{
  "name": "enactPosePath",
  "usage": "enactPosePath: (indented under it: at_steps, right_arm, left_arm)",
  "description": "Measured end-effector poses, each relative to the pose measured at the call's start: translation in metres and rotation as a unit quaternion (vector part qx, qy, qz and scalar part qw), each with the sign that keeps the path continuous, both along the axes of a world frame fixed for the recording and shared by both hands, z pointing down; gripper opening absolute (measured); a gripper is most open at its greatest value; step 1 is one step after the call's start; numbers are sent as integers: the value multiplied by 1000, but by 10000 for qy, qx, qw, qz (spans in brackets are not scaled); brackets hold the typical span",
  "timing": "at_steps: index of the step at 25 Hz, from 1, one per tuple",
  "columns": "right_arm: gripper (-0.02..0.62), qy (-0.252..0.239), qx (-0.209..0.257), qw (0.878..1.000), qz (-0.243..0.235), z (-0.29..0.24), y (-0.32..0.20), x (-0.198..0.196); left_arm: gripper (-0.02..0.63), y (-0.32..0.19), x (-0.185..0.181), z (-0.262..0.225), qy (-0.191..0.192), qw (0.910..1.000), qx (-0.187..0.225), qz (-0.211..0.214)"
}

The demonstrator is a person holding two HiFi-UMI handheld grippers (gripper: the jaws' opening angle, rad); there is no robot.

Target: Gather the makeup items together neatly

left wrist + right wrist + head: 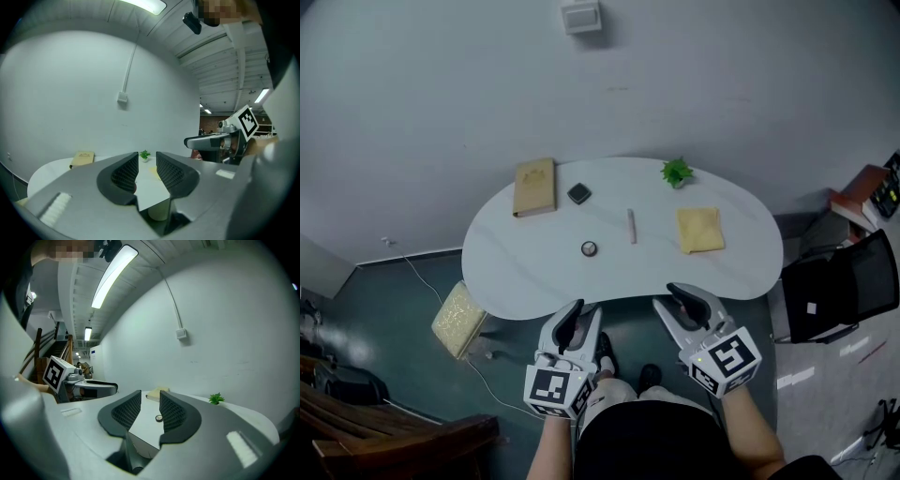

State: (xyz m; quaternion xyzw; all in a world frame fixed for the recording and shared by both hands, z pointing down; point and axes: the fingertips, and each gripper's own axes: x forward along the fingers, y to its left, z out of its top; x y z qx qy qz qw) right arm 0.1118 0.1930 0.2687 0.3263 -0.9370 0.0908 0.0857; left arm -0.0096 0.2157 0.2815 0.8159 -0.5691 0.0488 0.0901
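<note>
The left tongs and right tongs hover at the near edge of the white bench. Each has its jaws slightly apart with nothing between them. The makeup lies spread out: a black compact beside a tan book, a thin stick mid-bench, and a small round jar nearer the person. A yellow cloth lies to the right.

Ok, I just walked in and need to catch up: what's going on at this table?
A person holds the left gripper and right gripper at the near edge of the white rounded table, both open and empty. Nothing is gathered yet: the dark square compact, small round tin and slim pinkish stick lie apart mid-table, between a tan book and a folded yellow cloth.
</note>
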Motion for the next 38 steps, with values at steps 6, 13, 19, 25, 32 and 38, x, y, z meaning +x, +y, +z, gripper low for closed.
enactPosePath:
  at_steps: [6, 13, 19, 25, 32, 38]
  right_arm:
    - [138, -53, -60, 9999, 95, -4, -27, -22]
    - [140, -10, -120, 9996, 259, -3, -65, -51]
    - [140, 50, -144, 9990, 421, -6, -92, -73]
    - [140, 73, -274, 9977, 622, 2, -112, -94]
    - [140, 81, -488, 9942, 960, 18, -122, -106]
    - [140, 156, -666, 9903, 1205, 36, -121, -109]
  left_arm:
    - [168, -28, -21, 5, 59, 9998, -107, 139]
    - [176, -68, -50, 7, 59, 9994, -114, 318]
    - [176, -96, -76, 5, 68, 9988, -93, 473]
    - [176, -118, -96, 11, 35, 9972, -190, 722]
    - [178, -131, -108, 25, -38, 9935, -352, 1081]
    - [183, -136, -113, 46, -49, 9903, -516, 1289]
